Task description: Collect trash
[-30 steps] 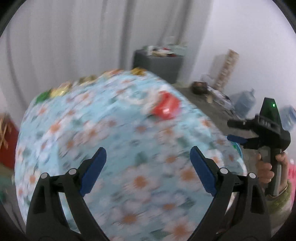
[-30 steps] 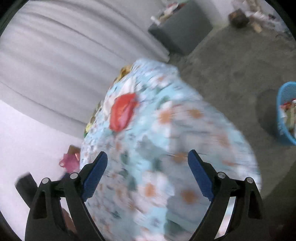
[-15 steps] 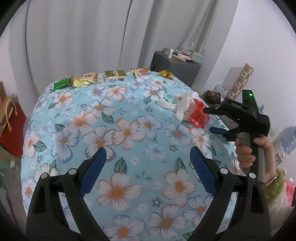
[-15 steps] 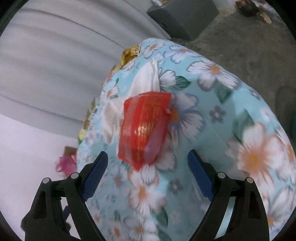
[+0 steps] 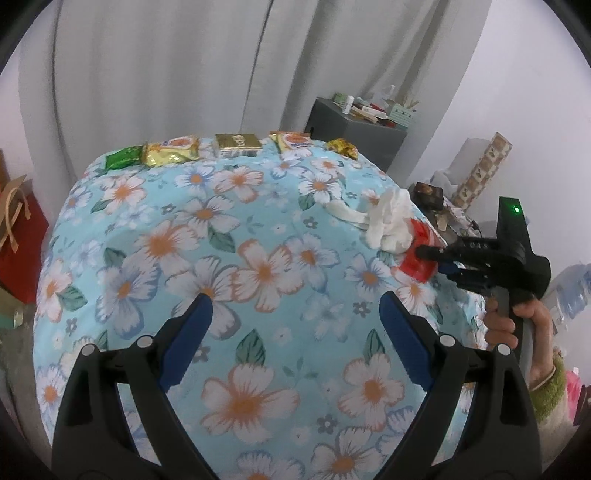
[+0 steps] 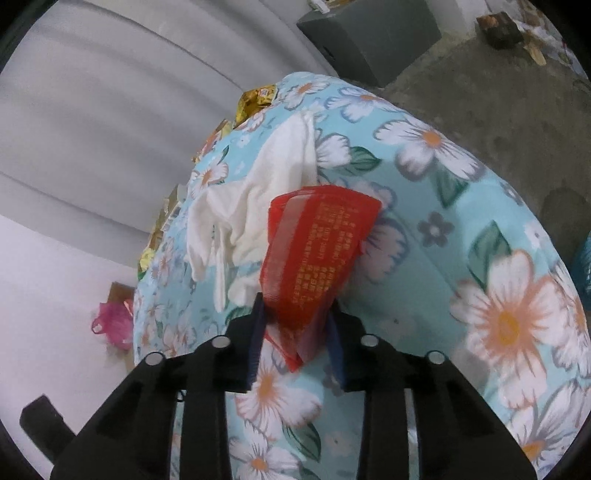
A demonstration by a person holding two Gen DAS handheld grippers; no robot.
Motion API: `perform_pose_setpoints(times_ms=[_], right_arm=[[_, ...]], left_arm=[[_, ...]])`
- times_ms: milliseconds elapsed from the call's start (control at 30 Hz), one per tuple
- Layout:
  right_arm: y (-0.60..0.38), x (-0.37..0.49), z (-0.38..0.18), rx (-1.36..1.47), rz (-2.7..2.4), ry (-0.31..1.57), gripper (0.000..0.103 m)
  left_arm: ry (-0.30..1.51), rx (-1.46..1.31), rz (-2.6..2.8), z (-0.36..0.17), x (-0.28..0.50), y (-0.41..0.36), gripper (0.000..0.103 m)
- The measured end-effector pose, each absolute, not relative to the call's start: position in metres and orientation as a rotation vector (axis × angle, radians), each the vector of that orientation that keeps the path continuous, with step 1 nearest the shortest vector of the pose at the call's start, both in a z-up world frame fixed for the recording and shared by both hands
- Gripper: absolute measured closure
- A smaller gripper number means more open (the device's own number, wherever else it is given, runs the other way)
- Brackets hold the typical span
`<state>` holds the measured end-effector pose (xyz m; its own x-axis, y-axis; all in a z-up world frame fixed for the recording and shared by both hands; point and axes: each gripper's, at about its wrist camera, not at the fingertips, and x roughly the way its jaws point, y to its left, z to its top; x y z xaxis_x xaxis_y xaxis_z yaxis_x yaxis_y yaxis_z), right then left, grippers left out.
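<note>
Left to right, from your left wrist cam: red paper gift bag w/ tan handles on the floor at the far left edge, then the round table under a light-blue floral tablecloth. Along its far rim, a row of snack packs: green foil sachet, gold-and-orange foil packet, gold foil box, second orange-and-gold packet, small crumpled gold wrapper. Your left gripper hovers over the cloth, blue pads spread wide, nothing btwn them.

Further right, near the table's right edge: crumpled white tissue touching a crushed red translucent plastic cup w/ printed text. Your right gripper has both blue pads pinched onto that cup.

Right wrist cam: cup lies on its side on the cloth, long axis running straight away from the gripper. The squeezed end sits btwn the pads; the far end points toward the tissue & the table's far rim. Tissue overlaps the cup's far-left side. Behind the table: grey cabinet; pink plastic bag on the floor at left.
</note>
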<state>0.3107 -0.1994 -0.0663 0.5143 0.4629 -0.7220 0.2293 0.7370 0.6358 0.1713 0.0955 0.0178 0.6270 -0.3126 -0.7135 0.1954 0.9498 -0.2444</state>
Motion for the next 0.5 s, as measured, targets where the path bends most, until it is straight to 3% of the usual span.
perform_pose_setpoints(times_ms=[200, 500], right_arm=[[-0.208, 0.283, -0.065, 0.785, 0.203, 1.087, 0.084], [-0.203, 0.225, -0.061, 0.707, 0.278, 1.172, 0.085]], left_arm=[[0.869, -0.139, -0.371, 0.016, 0.211, 0.069, 0.016], [0.883, -0.179, -0.494, -0.006, 0.297, -0.014, 0.016]])
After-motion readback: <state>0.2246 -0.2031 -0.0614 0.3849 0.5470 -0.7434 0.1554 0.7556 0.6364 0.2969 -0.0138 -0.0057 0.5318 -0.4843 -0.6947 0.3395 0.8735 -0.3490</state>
